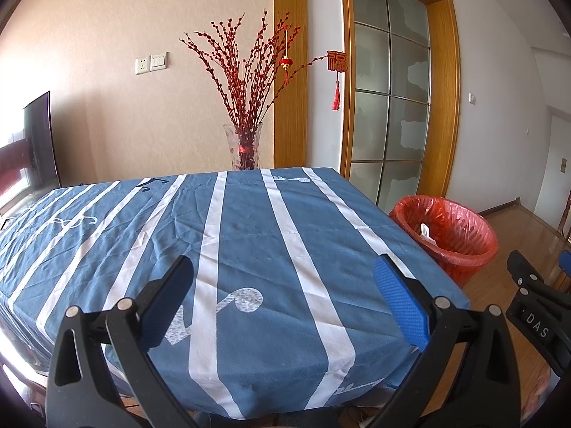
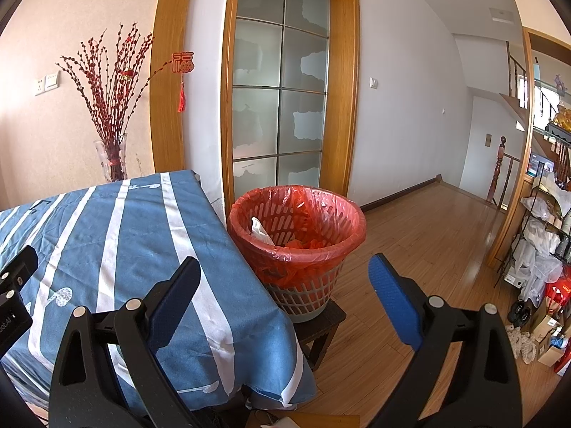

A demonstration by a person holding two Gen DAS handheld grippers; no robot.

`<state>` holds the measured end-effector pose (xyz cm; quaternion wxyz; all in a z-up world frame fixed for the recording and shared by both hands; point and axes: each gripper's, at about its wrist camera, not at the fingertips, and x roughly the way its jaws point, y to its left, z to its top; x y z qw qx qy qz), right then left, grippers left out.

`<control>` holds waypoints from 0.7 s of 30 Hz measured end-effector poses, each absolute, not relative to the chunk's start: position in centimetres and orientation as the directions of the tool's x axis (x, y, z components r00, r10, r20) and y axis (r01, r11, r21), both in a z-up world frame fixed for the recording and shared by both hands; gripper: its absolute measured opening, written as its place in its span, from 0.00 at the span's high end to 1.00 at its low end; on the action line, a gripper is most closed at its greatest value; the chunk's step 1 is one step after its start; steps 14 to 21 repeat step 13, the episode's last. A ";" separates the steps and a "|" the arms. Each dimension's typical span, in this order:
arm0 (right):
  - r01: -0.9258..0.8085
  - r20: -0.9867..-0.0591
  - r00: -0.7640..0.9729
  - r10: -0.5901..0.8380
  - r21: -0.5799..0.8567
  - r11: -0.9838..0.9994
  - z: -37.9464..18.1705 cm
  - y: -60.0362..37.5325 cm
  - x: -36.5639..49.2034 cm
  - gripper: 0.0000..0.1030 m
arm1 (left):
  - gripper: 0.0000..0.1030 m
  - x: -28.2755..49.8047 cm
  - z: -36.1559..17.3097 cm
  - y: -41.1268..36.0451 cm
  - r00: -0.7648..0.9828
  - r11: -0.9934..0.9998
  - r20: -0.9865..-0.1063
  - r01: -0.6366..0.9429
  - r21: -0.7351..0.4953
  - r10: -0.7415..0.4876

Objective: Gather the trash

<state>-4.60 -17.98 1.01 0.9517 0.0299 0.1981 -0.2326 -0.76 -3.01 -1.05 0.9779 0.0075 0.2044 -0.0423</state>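
Observation:
A grey basket bin point(image 2: 303, 292) lined with a red bag point(image 2: 321, 214) stands on a small dark stool point(image 2: 321, 324) at the table's right side; it also shows in the left wrist view point(image 1: 449, 239). White crumpled trash point(image 2: 262, 232) lies inside it, also seen in the left wrist view point(image 1: 426, 233). My left gripper point(image 1: 282, 285) is open and empty above the blue striped tablecloth point(image 1: 249, 242). My right gripper point(image 2: 283, 285) is open and empty, in front of the bin, near the table's right edge point(image 2: 228, 242).
A glass vase of red branches point(image 1: 244, 146) stands behind the table's far edge. A TV point(image 1: 37, 142) is at the far left. A glass-panelled door point(image 2: 278, 89) is behind the bin. Wooden floor point(image 2: 428, 235) stretches right to cluttered shelves point(image 2: 546, 249).

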 end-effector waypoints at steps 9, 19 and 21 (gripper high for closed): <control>0.453 -0.393 0.813 -0.430 -0.036 0.891 1.0 -17.9 -4.5 0.08 | 0.04 -0.6 -1.0 -2.9 0.912 0.997 -0.405 0.080 -0.002 -0.074; 0.454 -0.394 0.813 -0.430 -0.036 0.890 1.1 -18.0 -4.4 0.08 | 0.04 -0.5 -1.0 -2.8 0.908 0.997 -0.412 0.082 -0.002 -0.075; 0.454 -0.394 0.813 -0.430 -0.036 0.890 1.1 -18.0 -4.4 0.08 | 0.04 -0.5 -1.0 -2.8 0.908 0.997 -0.412 0.082 -0.002 -0.075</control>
